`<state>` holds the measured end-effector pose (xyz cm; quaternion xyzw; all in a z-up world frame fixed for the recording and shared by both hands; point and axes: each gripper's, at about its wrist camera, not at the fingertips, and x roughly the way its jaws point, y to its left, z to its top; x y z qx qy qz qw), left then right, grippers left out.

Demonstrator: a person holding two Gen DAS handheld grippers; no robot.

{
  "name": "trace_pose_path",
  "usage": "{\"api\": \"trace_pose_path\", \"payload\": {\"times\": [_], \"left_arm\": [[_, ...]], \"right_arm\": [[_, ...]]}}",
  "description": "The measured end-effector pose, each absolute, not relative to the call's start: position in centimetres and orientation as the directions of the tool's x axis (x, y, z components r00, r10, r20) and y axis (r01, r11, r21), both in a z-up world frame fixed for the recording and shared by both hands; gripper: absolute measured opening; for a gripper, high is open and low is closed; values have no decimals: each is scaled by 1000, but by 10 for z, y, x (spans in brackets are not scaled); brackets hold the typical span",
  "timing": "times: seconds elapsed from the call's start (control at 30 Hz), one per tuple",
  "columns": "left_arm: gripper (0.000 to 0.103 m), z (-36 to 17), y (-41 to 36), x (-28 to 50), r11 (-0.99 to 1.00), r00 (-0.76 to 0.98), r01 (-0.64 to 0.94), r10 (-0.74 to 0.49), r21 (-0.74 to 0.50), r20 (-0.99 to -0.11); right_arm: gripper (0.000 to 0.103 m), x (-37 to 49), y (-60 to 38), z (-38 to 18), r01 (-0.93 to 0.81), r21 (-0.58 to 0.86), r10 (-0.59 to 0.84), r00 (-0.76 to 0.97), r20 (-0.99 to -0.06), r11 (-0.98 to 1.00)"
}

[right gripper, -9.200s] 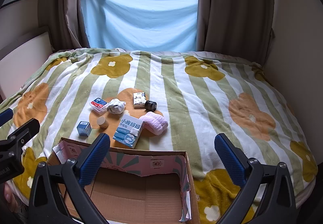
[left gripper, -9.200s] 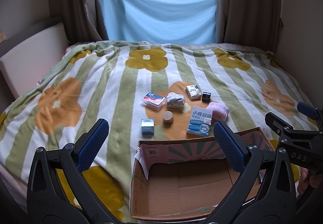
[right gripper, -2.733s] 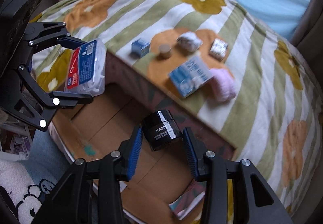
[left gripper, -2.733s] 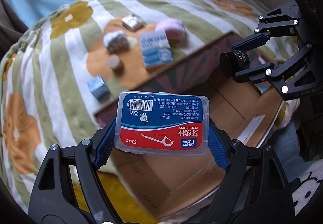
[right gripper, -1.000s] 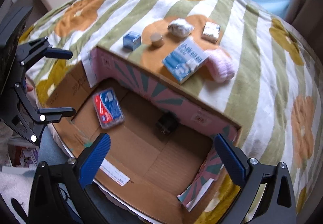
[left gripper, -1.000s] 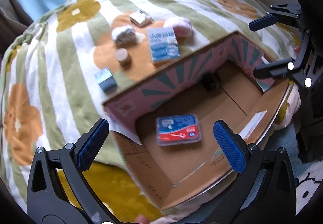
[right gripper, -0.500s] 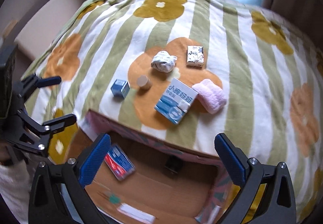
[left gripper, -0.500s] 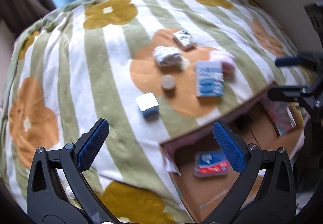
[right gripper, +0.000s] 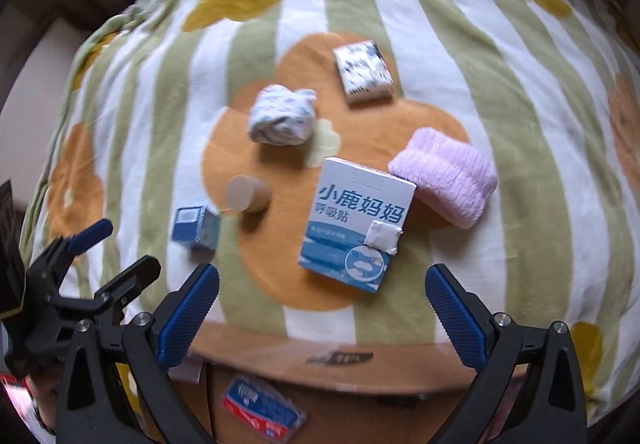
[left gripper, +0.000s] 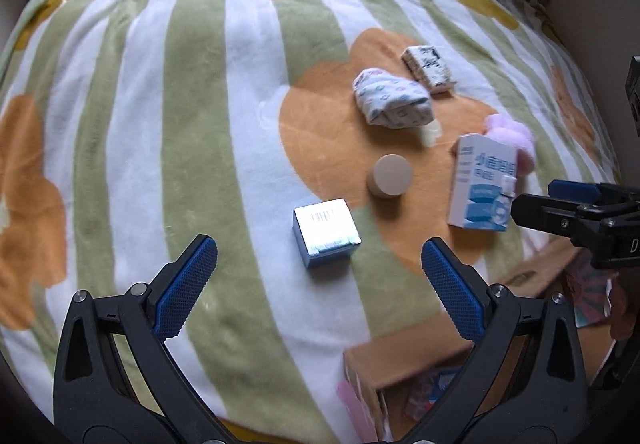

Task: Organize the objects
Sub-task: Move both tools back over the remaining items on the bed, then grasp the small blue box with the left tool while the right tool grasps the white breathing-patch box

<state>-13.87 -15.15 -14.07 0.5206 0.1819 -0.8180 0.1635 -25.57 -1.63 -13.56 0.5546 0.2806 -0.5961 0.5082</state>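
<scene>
My left gripper (left gripper: 318, 276) is open and empty, hovering just in front of a small blue-and-silver box (left gripper: 325, 238) on the bed. My right gripper (right gripper: 322, 302) is open and empty above the near end of a blue-and-white carton (right gripper: 356, 224). Around them lie a beige round cap (left gripper: 390, 175), a rolled patterned cloth (left gripper: 392, 103), a small printed box (left gripper: 429, 68) and a pink fluffy roll (right gripper: 444, 181). The dental floss case (right gripper: 262, 410) lies inside the cardboard box (right gripper: 340, 358) at the bed's near edge.
The objects lie on a striped green-and-white blanket with orange flowers (left gripper: 160, 123). The cardboard box's rim (left gripper: 400, 350) sits below and right of the left gripper. The right gripper shows at the right edge of the left wrist view (left gripper: 576, 215).
Both grippers moved forward and down from the box toward the bed items. The small blue box now lies between the left fingers' line, the carton before the right gripper.
</scene>
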Motion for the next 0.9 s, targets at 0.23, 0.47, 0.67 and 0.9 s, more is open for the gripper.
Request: {"api": "trace_pose_path", "payload": {"times": [0.23, 0.47, 0.67, 0.9], "left_arm": [[98, -172, -162, -155, -859, -365, 495, -68, -131, -929], [92, -189, -161, -167, -850, -338, 515, -82, -112, -938], [73, -194, -163, -172, -844, -340, 524, -84, -114, -937], [48, -197, -165, -176, -847, -352, 516, -75, -126, -933]], "right_arm": [[102, -263, -31, -158, 887, 216, -272, 108, -956, -407], [94, -262, -42, -169, 883, 192, -241, 93, -966, -428], [91, -260, -47, -172, 881, 142, -220, 45, -975, -451], [71, -252, -48, -178, 892, 36, -169, -45, -985, -451]]}}
